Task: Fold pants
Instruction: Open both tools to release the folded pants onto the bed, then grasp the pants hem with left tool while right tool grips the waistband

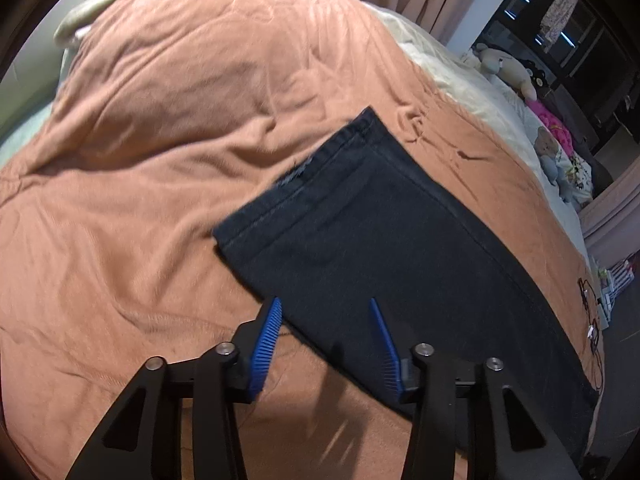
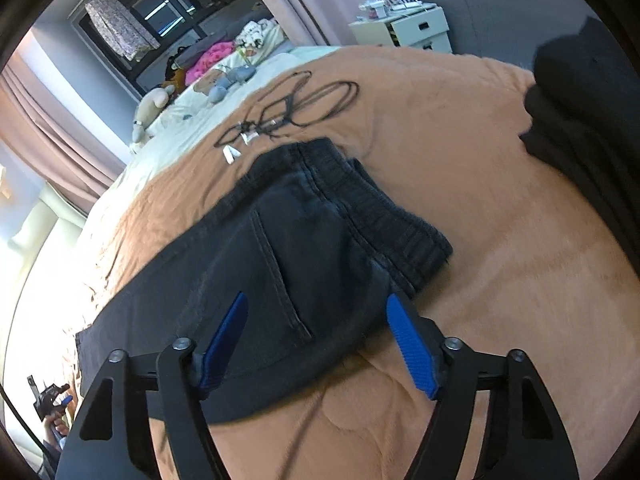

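1. Two grippers hang over dark pants point(image 1: 380, 232) spread flat on an orange blanket point(image 1: 160, 160) that covers a bed.
2. Left gripper point(image 1: 324, 304): its blue pads point(image 1: 266, 344) stand apart, roughly half spread, nothing pinched between them. It sits above the near edge of a pant leg, one pad over the blanket, the other over the cloth. Whether the tips touch the fabric cannot be told.
3. From the left wrist view the leg runs away and up to a stitched hem point(image 1: 352, 132), slightly frayed at one spot.
4. Right gripper point(image 2: 316, 300): jaws wide apart, holding nothing. Its pads point(image 2: 412, 348) straddle the seat of the pants, near the back pocket point(image 2: 280, 264).
5. Waistband point(image 2: 384, 208), elastic and ribbed, lies beyond the right gripper, angled toward the right.
6. Black cables point(image 2: 304, 104) lie tangled on the blanket just past the waistband, apart from the pants.
7. Soft toys point(image 2: 152, 108) and a pink cloth point(image 2: 208, 60) sit at the far side of the bed; a white drawer unit point(image 2: 404, 28) stands beyond it.
8. Another dark garment point(image 2: 580, 120) lies at the right edge of the blanket, well apart from the pants.
9. Both views are blurred.
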Available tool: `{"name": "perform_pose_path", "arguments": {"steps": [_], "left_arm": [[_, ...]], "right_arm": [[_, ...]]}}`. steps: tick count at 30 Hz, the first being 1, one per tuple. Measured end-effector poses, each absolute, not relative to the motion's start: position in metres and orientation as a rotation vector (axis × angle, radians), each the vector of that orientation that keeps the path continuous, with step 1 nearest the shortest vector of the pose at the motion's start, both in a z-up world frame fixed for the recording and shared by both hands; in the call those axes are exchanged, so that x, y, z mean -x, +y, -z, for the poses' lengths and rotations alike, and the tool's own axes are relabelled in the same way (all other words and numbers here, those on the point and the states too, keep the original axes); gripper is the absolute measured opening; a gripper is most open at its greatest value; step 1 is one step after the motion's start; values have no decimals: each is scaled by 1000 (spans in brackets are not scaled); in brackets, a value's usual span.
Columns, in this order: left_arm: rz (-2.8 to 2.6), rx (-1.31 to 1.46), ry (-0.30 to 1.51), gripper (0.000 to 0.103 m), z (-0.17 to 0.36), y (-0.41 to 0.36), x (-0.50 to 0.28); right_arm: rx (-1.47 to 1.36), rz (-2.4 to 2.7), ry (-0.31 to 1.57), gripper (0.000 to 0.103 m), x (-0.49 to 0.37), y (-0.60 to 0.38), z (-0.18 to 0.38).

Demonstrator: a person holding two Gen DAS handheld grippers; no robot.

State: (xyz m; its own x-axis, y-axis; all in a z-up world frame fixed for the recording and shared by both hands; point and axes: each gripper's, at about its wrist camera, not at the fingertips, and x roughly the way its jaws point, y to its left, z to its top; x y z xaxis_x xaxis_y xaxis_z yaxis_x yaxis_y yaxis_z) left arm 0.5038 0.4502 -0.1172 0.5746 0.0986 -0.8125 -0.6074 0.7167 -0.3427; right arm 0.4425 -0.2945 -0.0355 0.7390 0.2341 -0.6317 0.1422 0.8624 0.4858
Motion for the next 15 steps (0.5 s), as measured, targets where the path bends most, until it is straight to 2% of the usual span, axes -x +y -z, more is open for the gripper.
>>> {"name": "perform_pose_path", "arguments": {"steps": [2, 15], "left_arm": [[-447, 685, 876, 44, 127, 453, -501], [-440, 799, 907, 42, 175, 463, -508]], "right_arm": [[-543, -52, 758, 66, -439, -296, 39], [-589, 13, 793, 66, -435, -296, 58]]}}
